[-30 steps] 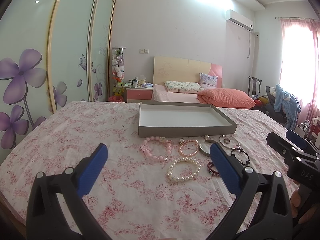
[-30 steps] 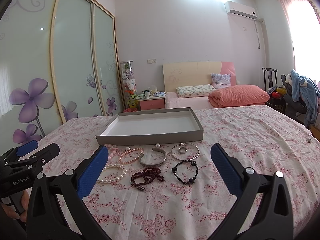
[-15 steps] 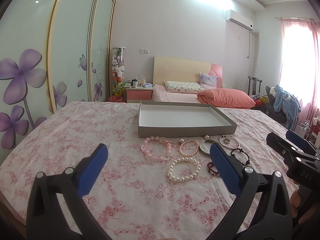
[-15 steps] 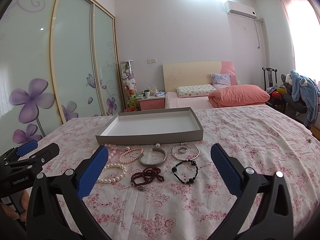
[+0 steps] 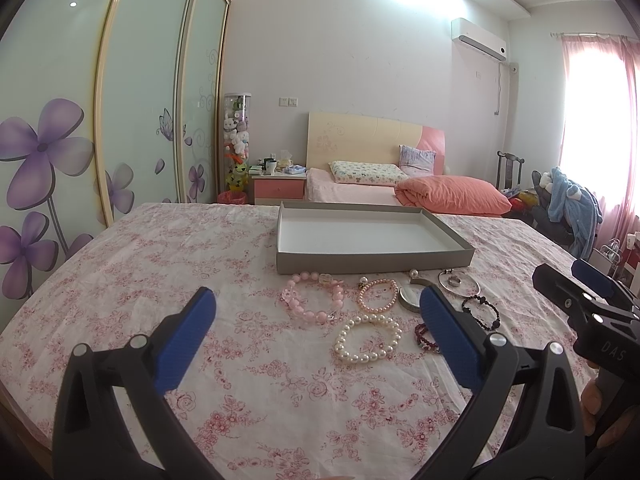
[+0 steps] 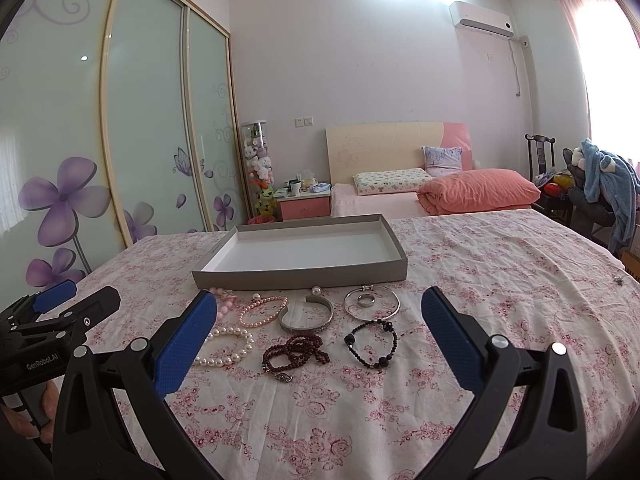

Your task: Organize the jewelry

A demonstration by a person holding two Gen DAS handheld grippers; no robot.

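Observation:
A shallow grey tray (image 5: pixel 372 261) (image 6: pixel 300 276) with a white inside stands on the floral cloth. In front of it lie bracelets: a pink bead one (image 5: pixel 312 304), a small pink pearl one (image 5: pixel 378 295) (image 6: pixel 262 311), a white pearl one (image 5: pixel 368 338) (image 6: pixel 228 346), a silver cuff (image 6: pixel 306 316), a thin silver bangle (image 6: pixel 372 306) around a ring (image 6: pixel 366 300), a dark red bead strand (image 6: pixel 294 352) and a black bead one (image 6: pixel 372 344). My left gripper (image 5: pixel 316 336) hovers open short of the pearls. My right gripper (image 6: pixel 318 332) hovers open before the dark strands. Both are empty.
The floral cloth (image 6: pixel 500 280) covers a wide table. Beyond it stand a bed with an orange quilt (image 5: pixel 452 196), a pink nightstand (image 5: pixel 278 188) and sliding wardrobe doors (image 5: pixel 132 100) on the left. A chair piled with blue clothes (image 6: pixel 604 188) sits at the right.

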